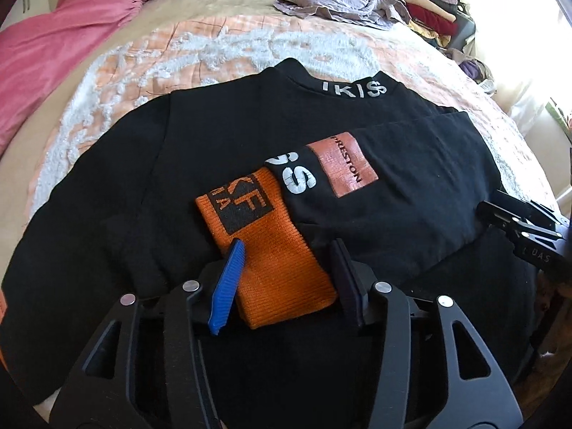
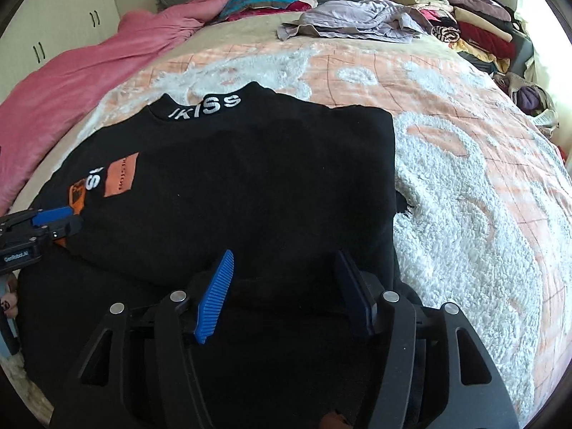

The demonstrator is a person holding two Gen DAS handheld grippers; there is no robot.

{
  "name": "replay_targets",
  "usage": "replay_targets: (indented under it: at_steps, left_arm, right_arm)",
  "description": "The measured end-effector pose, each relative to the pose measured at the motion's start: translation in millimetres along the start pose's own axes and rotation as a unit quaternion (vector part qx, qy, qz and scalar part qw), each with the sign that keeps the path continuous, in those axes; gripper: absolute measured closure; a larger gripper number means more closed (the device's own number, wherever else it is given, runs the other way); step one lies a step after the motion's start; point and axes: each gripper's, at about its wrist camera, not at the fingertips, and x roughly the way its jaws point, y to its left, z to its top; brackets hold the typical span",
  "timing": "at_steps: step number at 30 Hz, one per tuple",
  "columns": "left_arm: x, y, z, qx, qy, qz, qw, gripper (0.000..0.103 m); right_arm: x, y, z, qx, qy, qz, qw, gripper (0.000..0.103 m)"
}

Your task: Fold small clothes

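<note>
Soft, limp black sweatshirt (image 1: 250, 136) spread on the bed under both tools, sleeve cuff (image 1: 271, 250) lying loose between the parted left gripper (image 1: 286, 268), right gripper (image 2: 286, 286) likewise open and empty; best pinched at hem corners.

A black sweatshirt (image 1: 221, 164) lies spread on the peach-and-white bedspread (image 1: 214, 53), one sleeve folded across its body. The left gripper (image 1: 286, 282) stands open with the sleeve's orange cuff (image 1: 271, 250) between its fingers, untouched. The right gripper (image 1: 525, 228) shows at the right edge.
</note>
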Motion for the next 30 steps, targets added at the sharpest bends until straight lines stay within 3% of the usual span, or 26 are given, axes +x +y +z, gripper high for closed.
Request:
replay_targets:
  at_steps: [5,7,11,14,17,19,22,30]
  left_arm:
    - [-5,-1,0,0.003,-0.008,0.001,1.0000,0.055]
    - [-9,-2,1,0.003,-0.013,0.003,0.9999,0.045]
    - [-18,0,3,-0.006,-0.027,0.011,0.9995,0.042]
    - [-23,1,1,-0.011,-0.033,0.018,0.9992,0.025]
    - [-28,1,0,-0.010,-0.039,0.022,0.9989,0.024]
    - [-33,-1,0,-0.008,-0.045,0.028,0.9985,0.014]
    - [-40,0,0,-0.011,-0.059,0.035,0.9976,0.010]
    - [-49,10,-14,-0.033,-0.066,0.048,0.9961,0.010]
  right_arm:
    - [-1,5,1,-0.004,-0.006,0.013,1.000,0.032]
    - [-4,7,2,-0.006,-0.008,0.014,1.000,0.030]
    - [-13,12,3,-0.003,-0.023,0.040,0.999,0.020]
    - [-20,14,3,-0.001,-0.035,0.050,0.998,0.012]
    - [-25,15,5,0.001,-0.046,0.047,0.998,0.006]
    - [-27,13,5,0.006,-0.048,0.046,0.998,0.005]
    - [-29,10,5,0.013,-0.051,0.047,0.997,0.005]
    - [-37,13,7,0.003,-0.075,0.036,0.997,0.005]
